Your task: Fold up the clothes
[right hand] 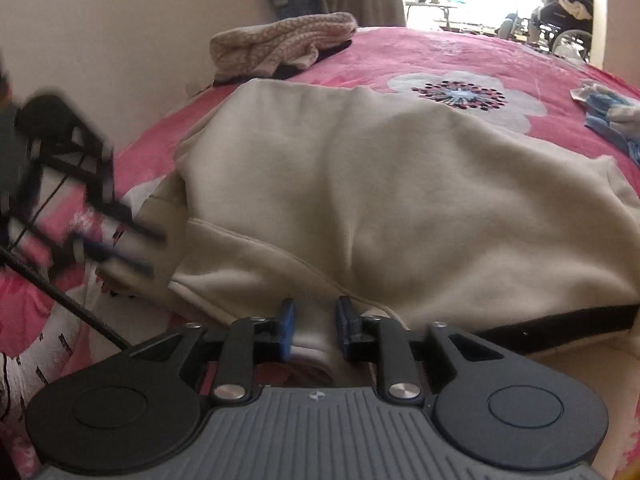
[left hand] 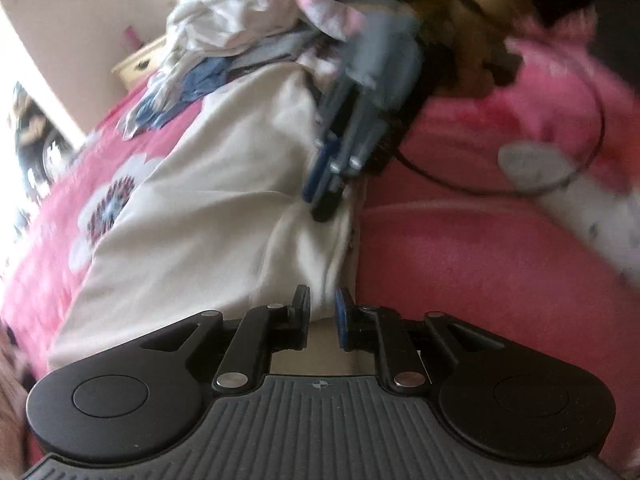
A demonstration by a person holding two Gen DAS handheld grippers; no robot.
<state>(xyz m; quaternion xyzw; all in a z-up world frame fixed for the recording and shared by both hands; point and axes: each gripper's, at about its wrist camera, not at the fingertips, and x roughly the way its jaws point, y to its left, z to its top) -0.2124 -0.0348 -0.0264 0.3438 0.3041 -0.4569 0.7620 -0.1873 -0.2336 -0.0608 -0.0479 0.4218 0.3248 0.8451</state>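
A cream garment (left hand: pixel 200 200) (right hand: pixel 400 200) lies spread on a pink flowered bedspread (left hand: pixel 480 280) (right hand: pixel 400 52). My left gripper (left hand: pixel 322 308) stands at the garment's near edge. Its jaws are a narrow gap apart, with a raised fold of the cream cloth between them. My right gripper (right hand: pixel 316 320) is open over another edge, and a pale hem shows in the gap between its blue pads without being pinched. In the left wrist view the right gripper (left hand: pixel 326 200) points down onto the garment's edge. The left gripper (right hand: pixel 152 254) appears blurred at the left of the right wrist view.
A heap of white, blue and pink clothes (left hand: pixel 232 12) sits at the far end of the bed. A knitted beige garment (right hand: pixel 280 44) lies by the wall (right hand: pixel 120 40). Blue-and-white cloth (right hand: pixel 612 112) lies at the right. A black cable (left hand: pixel 440 180) trails over the bedspread.
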